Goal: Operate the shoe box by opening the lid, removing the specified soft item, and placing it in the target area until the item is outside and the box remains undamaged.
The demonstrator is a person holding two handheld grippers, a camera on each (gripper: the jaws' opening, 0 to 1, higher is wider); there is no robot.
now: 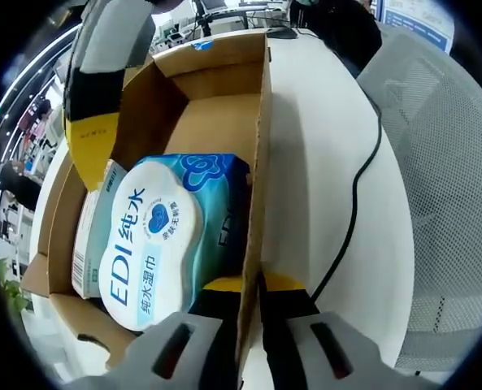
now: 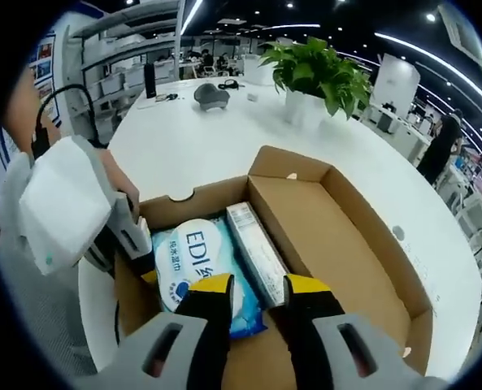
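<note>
The left gripper (image 1: 251, 305) is clamped on the side wall of the open shoe box (image 1: 263, 162): in the left gripper view one yellow-tipped jaw sits inside the box and the other outside, with the cardboard edge running up between them. In the right gripper view this same gripper (image 2: 135, 244) comes in from the left, pinching the box's near wall beside the wipes.

The right gripper (image 2: 258, 292) hangs over the box interior with its jaws parted and nothing between them; their yellow tips sit just above the lower end of the wet wipes pack (image 2: 201, 264) and the slim white carton (image 2: 257, 252) next to it. In the left gripper view it (image 1: 94, 122) reaches down into the box from the upper left.

The wet wipes pack (image 1: 163, 240), blue and white with a white lid printed "EDI", lies flat on the box floor at the end nearest the left gripper. The slim white carton (image 1: 90, 231) lies alongside it, touching it, against the far wall in that view. The rest of the box floor is bare cardboard.

The box rests on a white table (image 2: 224, 130), with a black cable (image 1: 358, 187) trailing just beside it. Farther off on the table stands a potted plant (image 2: 322, 77), and a mesh office chair (image 1: 444, 162) is drawn up close
</note>
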